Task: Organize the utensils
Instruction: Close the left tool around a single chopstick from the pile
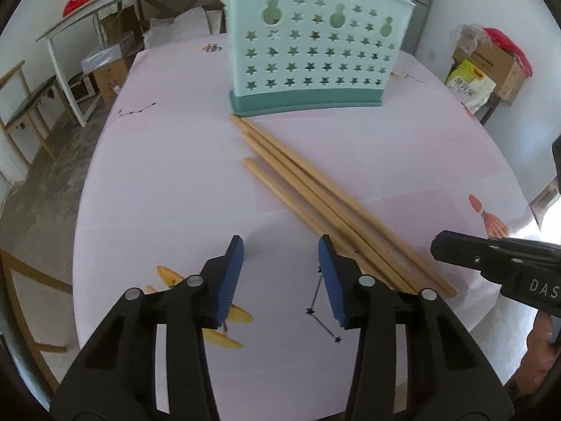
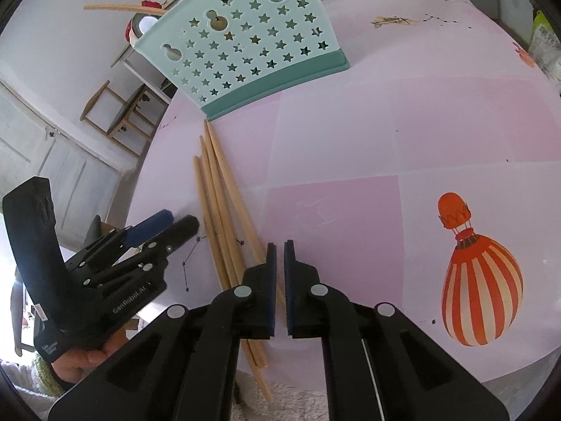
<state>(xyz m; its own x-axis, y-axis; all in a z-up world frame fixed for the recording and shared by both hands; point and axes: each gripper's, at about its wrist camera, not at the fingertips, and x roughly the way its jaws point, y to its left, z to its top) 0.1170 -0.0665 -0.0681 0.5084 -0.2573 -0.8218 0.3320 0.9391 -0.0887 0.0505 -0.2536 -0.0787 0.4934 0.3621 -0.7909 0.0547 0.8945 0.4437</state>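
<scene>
Teal holder (image 1: 308, 49) stands mid-table; chopsticks (image 1: 315, 189) lie before it; left gripper (image 1: 280, 273) parted, empty; right gripper (image 2: 279, 270) pinched together.

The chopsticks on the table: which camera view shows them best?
The left wrist view: the chopsticks lie almost wholly visible. In the right wrist view, the right gripper hides part of their near ends.

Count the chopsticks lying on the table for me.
4 chopsticks, all loose in one bundle on the pink tablecloth, running from the teal utensil holder toward the near edge. More may be hidden inside the holder.
</scene>
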